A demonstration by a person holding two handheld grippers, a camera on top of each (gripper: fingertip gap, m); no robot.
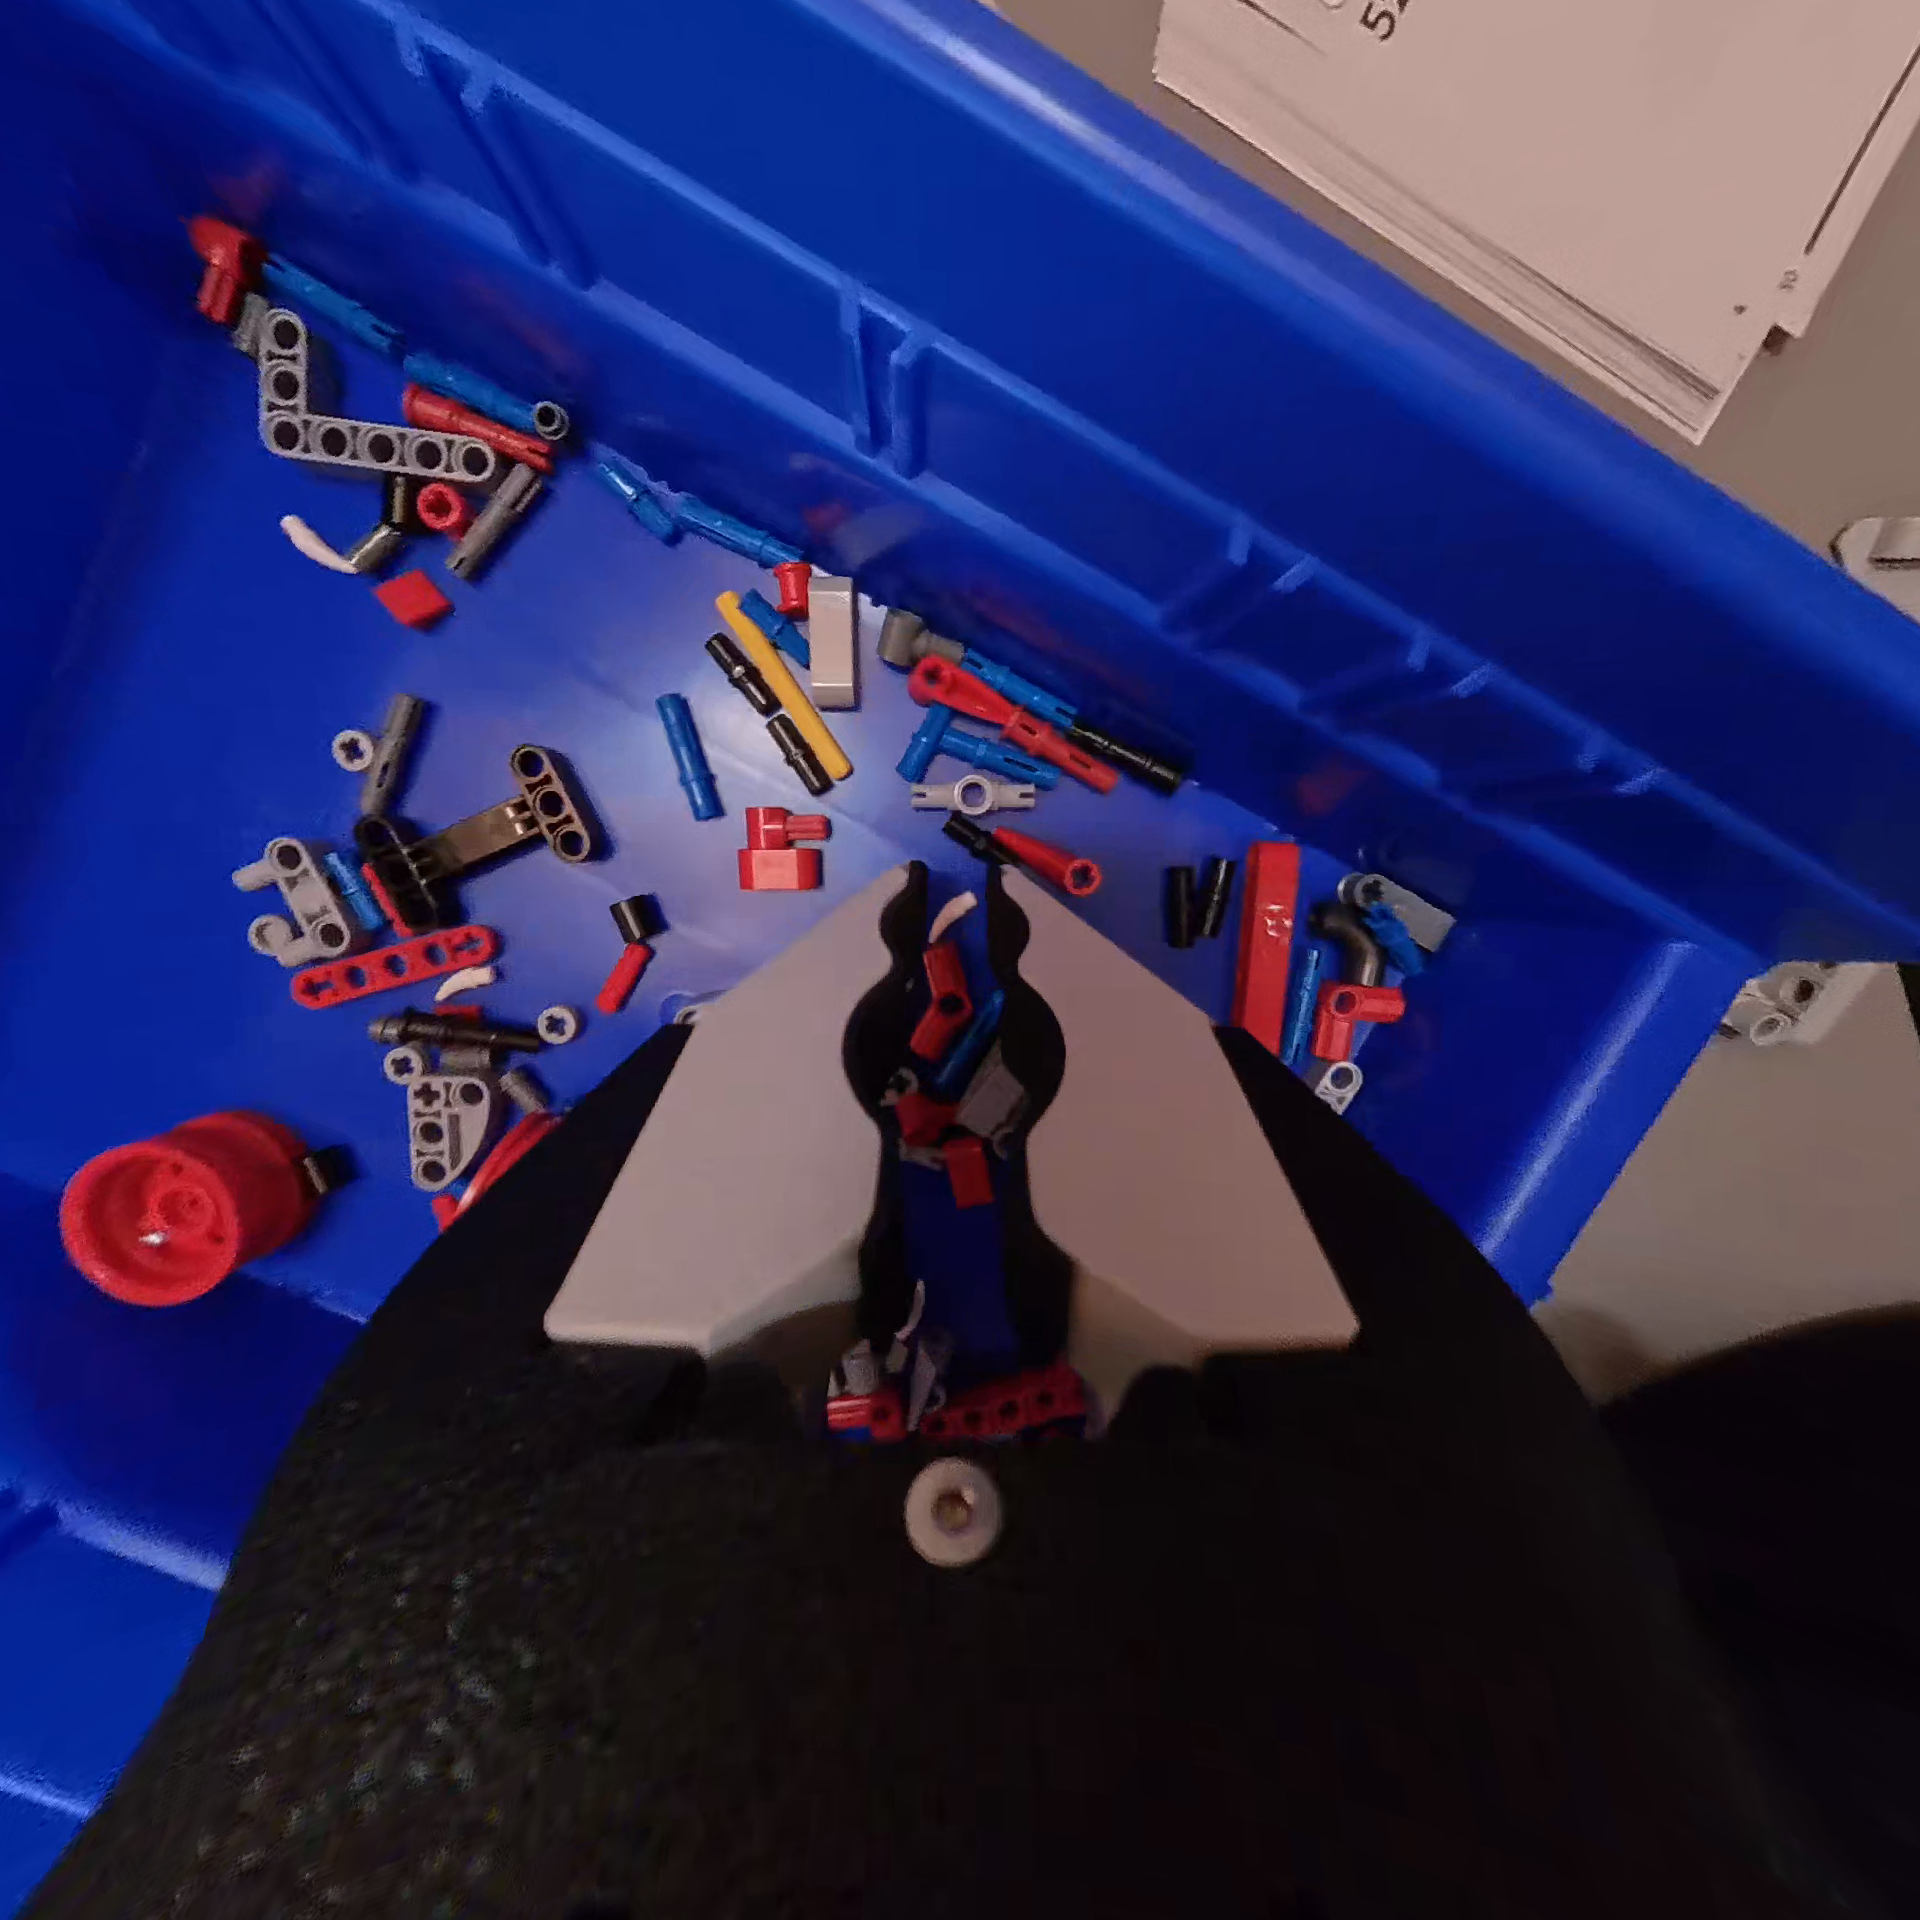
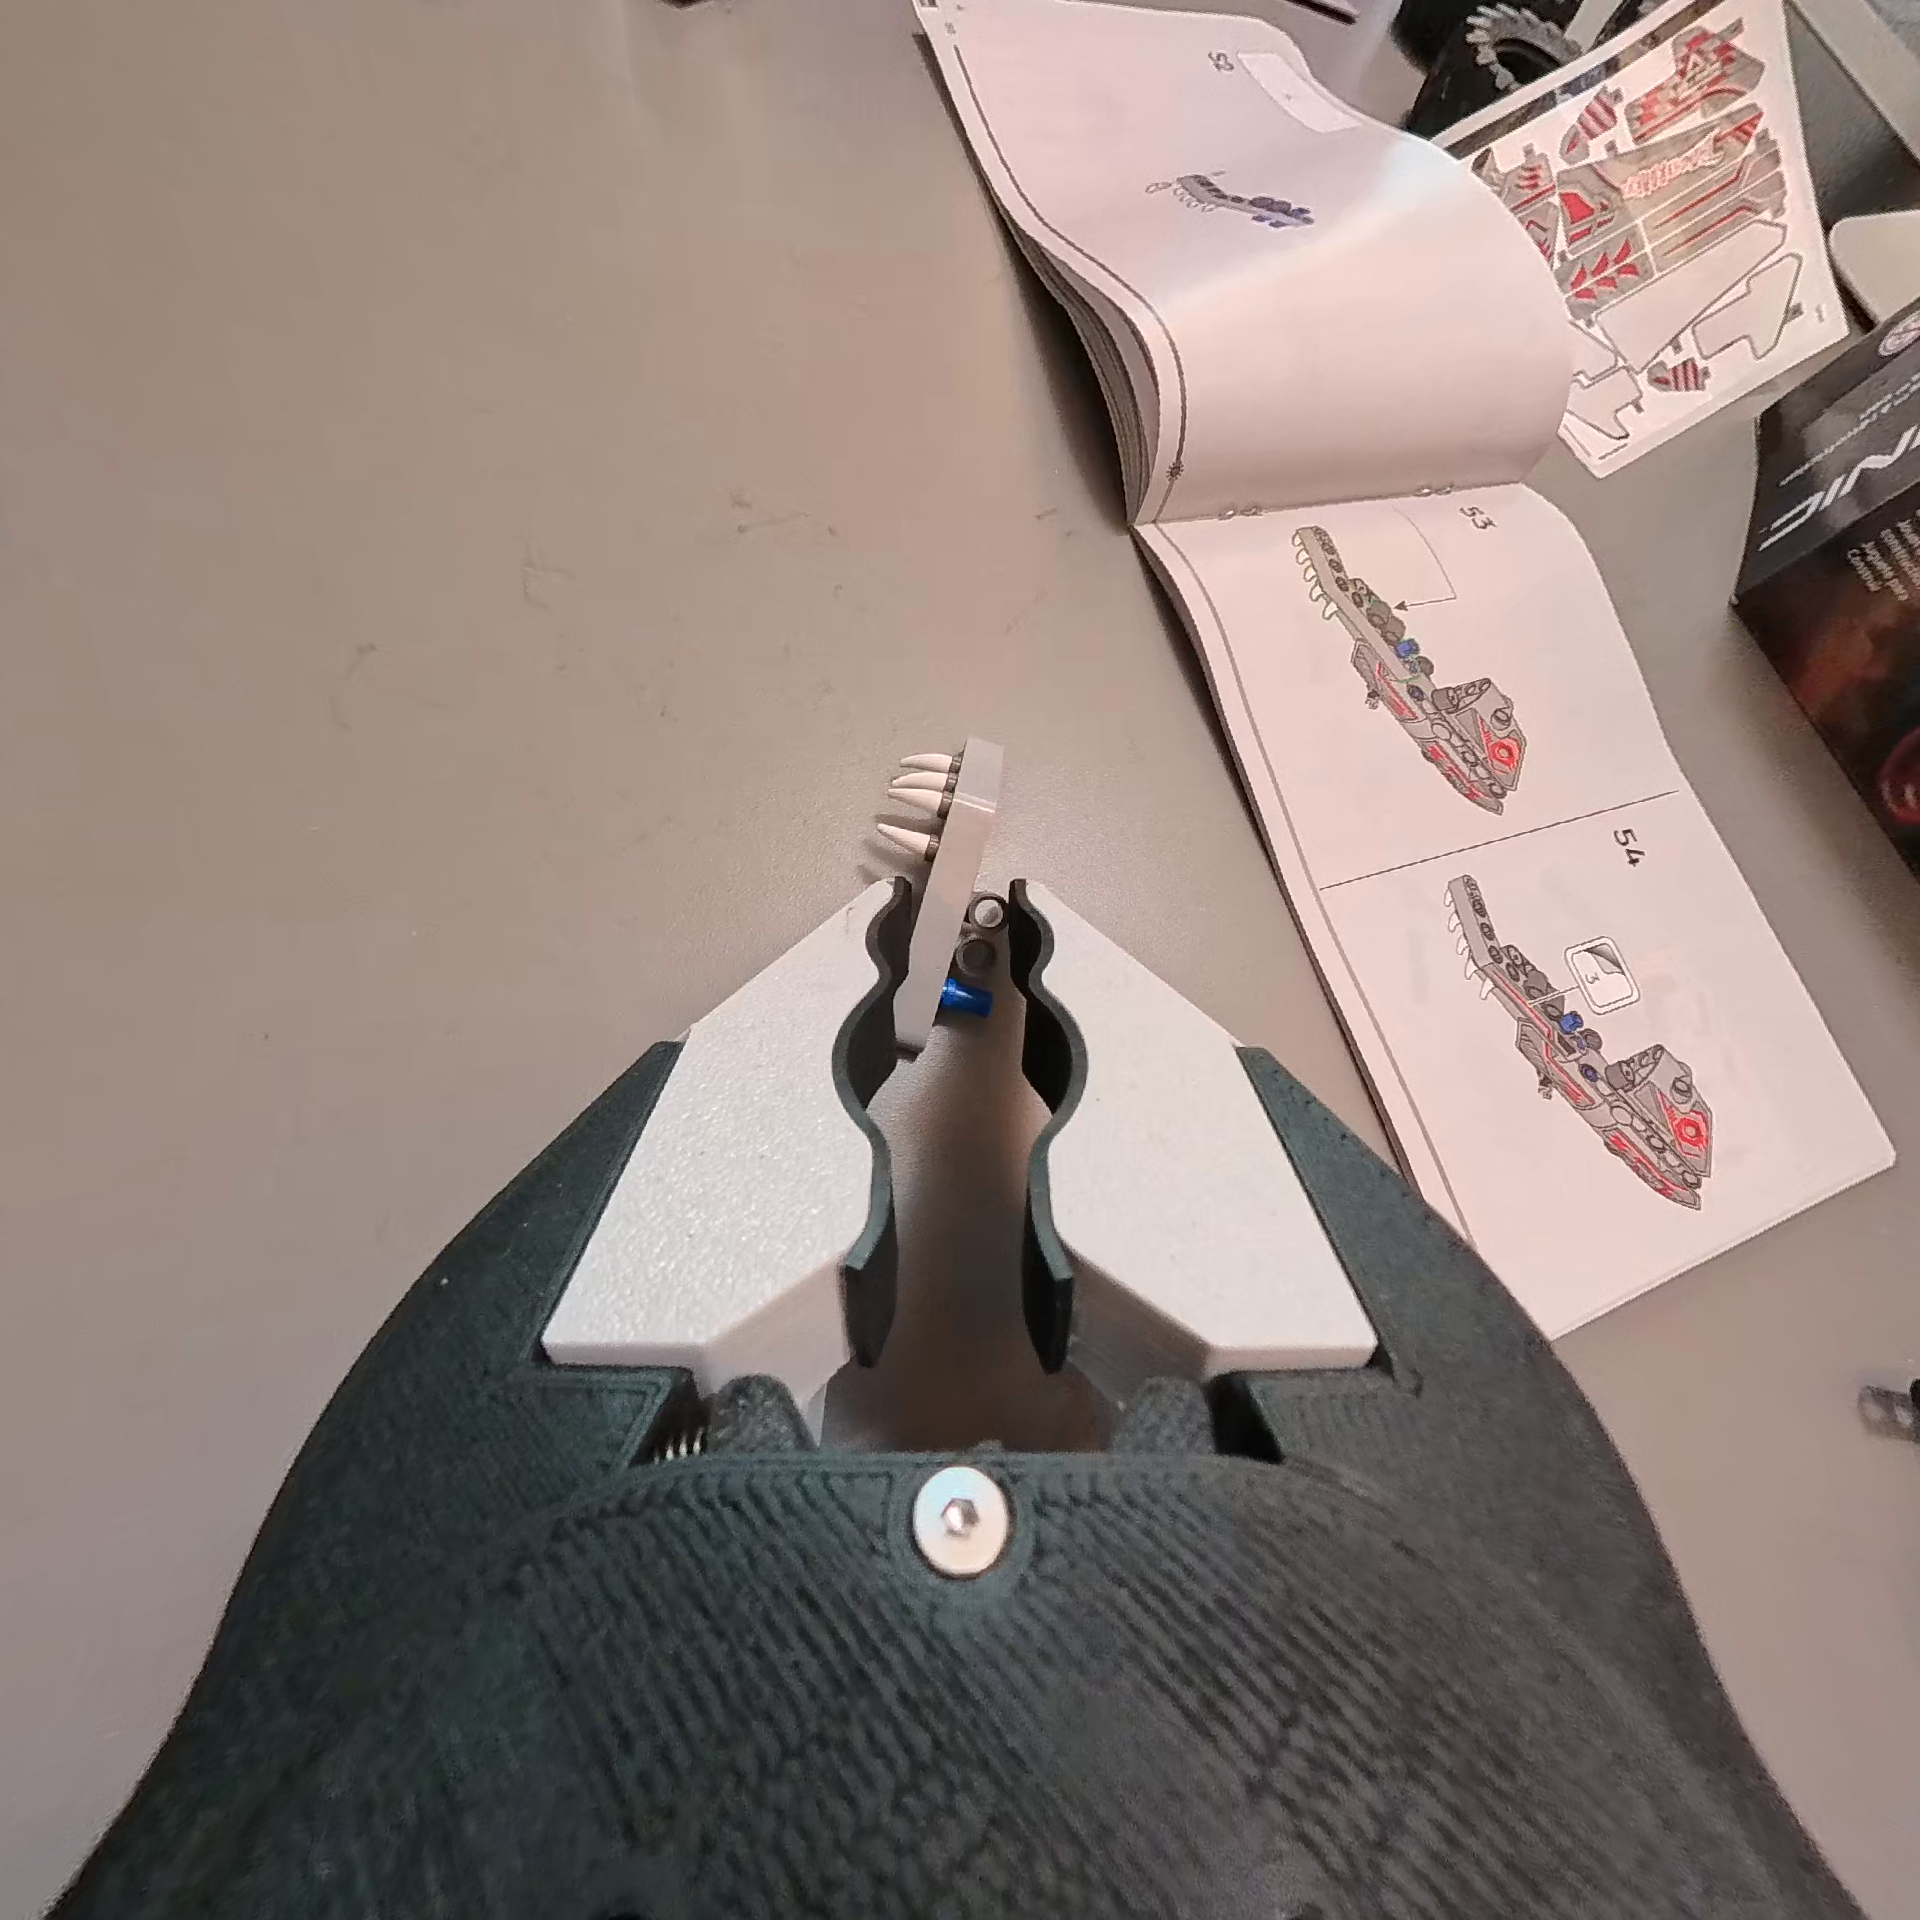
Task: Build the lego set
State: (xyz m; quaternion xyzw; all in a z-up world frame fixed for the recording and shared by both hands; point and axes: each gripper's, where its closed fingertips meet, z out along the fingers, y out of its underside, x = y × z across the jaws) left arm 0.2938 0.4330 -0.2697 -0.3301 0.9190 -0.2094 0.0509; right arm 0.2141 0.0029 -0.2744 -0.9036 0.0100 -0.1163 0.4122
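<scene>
In the left wrist view a blue bin (image 1: pixel 1143 343) holds several loose red, blue, grey and black Technic pieces. My left gripper (image 1: pixel 953 878) is low over the bin floor near the far wall. Its jaws are nearly together, and a small white tooth piece (image 1: pixel 952 914) spans the narrow gap at the tips. In the right wrist view my right gripper (image 2: pixel 956 894) is shut on a grey jaw assembly (image 2: pixel 961 831). The assembly has white teeth (image 2: pixel 920 795) and a blue pin (image 2: pixel 966 1003), and it is held above the grey table (image 2: pixel 416 520).
A red wheel hub (image 1: pixel 177 1205) lies at the bin's near left. An open instruction booklet (image 2: pixel 1455 831), a sticker sheet (image 2: pixel 1662 208) and a dark box (image 2: pixel 1849 571) lie to the right. A paper stack (image 1: pixel 1558 156) and grey parts (image 1: pixel 1777 1003) lie outside the bin. One gripper's finger ends stand about 45 cm off the other's. The red wheel hub (image 1: pixel 177 1205) is about 15 cm from my left fingertips and 60 cm from my right.
</scene>
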